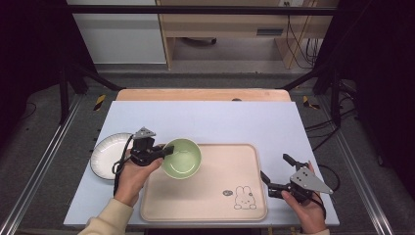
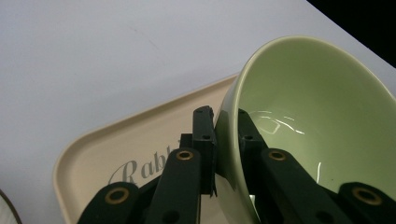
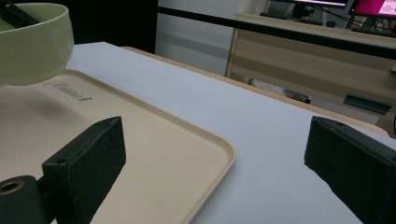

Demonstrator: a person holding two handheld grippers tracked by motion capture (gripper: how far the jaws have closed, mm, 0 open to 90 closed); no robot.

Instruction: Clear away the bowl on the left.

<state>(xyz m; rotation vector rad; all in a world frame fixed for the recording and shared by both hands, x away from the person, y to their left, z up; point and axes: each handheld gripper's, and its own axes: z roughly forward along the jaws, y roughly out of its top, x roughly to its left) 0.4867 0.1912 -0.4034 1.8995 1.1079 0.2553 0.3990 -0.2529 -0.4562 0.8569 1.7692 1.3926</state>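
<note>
Left gripper [image 1: 168, 151]: jaws pinched onto the near wall of the green bowl [image 1: 181, 157], one jaw inside the rim, one outside, as the left gripper view shows plainly.
Bowl position: over the far-left corner of the beige tray [image 1: 205, 205]; from the right gripper view it seems to hang just clear of the tray with a shadow under it, though I can't swear there's a gap.
Right gripper [image 1: 277, 175]: jaws spread wide, nothing between them, sitting by the tray's right edge, well apart from the bowl.
Risk, slip: that's a thin pinch on one side of a smooth, glossy wall, so I'd say the bowl's own weight could swing it down and pivot it out of the jaws.
Risk, knock: if it drops or tips, the rim or foot could clip the tray's raised lip and skid the tray on the table [image 1: 210, 120].
Risk, neighbour: the white plate [image 1: 108, 152] lies just left of the tray, near the left hand [image 1: 131, 178]; a wide swing that way could strike it.
Bowl look: pale green, glazed, round, deep, empty; highlights glint off the inside.
Tray look: flat, rounded corners, a rabbit drawing [image 1: 243, 198] near the front and lettering at the bowl's end.
</note>
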